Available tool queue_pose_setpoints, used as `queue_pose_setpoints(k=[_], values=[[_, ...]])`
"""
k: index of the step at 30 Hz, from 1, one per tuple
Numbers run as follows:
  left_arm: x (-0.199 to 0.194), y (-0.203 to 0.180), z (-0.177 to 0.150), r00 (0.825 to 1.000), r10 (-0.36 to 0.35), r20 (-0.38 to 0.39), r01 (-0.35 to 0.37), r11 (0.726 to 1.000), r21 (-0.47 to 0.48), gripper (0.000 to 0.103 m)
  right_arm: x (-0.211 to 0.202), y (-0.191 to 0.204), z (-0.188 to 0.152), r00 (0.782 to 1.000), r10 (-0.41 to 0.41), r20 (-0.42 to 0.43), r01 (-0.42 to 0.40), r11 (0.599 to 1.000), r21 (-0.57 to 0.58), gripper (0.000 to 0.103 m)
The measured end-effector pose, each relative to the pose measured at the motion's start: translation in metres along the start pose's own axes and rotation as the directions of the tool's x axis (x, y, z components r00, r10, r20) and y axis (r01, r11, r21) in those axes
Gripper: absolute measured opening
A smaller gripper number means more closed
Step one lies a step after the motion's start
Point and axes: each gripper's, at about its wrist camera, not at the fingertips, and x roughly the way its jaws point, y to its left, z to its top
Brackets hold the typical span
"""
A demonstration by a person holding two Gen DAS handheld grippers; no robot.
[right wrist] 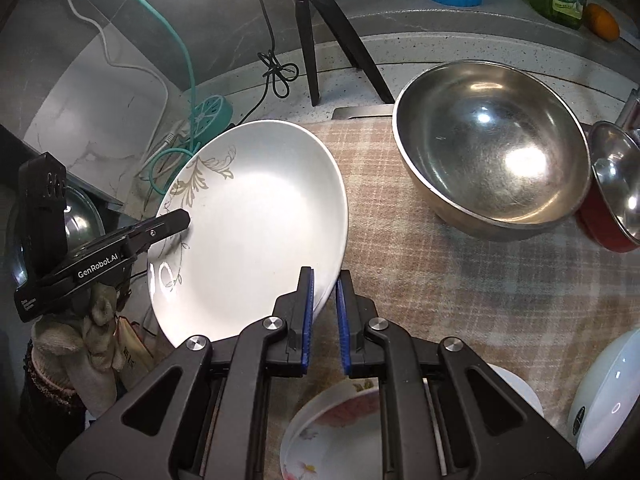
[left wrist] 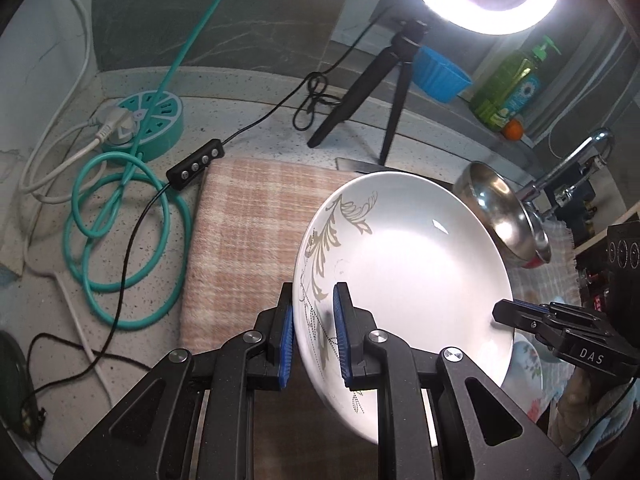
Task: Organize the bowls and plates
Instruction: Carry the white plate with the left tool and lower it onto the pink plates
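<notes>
Plate, white with a grey leaf pattern along one edge, sits in the middle of both views, tilted and lifted clear of the checked cloth that covers the table. Left tongs are clenched on its patterned rim at the lower centre of the left wrist view. Right tongs grasp the opposite rim at the lower centre of the right wrist view. Large steel bowl stands on the cloth at the upper right of that view, with a smaller red-sided steel bowl just beside it at the right edge. Floral plate lies below the right tongs at the bottom centre. Ring light tripod stands behind the cloth, at the top.
</notes>
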Motion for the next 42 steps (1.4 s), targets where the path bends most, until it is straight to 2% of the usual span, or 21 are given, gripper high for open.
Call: queue_pose_setpoints(k=[9, 24, 31, 42], values=[[-0.021, -0.044, -0.024, 0.999, -0.03, 0.03, 0.029, 0.998, 0.059, 0.016, -0.039, -0.023, -0.03, 1.0, 0.007, 0.02, -0.007, 1.0, 0.024, 0.011], [-0.022, -0.107, -0.078, 0.997, -0.077, -0.021, 0.078, 0.991, 0.109, 0.016, -0.083, -0.071, -0.09, 1.0, -0.029, 0.006, 0.029, 0.997, 0.07, 0.011], [-0.014, -0.129, -0.101, 0.994, -0.086, -0.066, 0.094, 0.986, 0.139, 0.016, -0.092, -0.089, -0.111, 0.999, -0.052, -0.008, 0.053, 0.994, 0.096, 0.011], [-0.007, -0.146, -0.119, 0.994, -0.064, -0.093, 0.079, 0.982, 0.171, 0.016, -0.093, -0.104, -0.135, 0.996, -0.078, -0.034, 0.081, 0.991, 0.104, 0.011]])
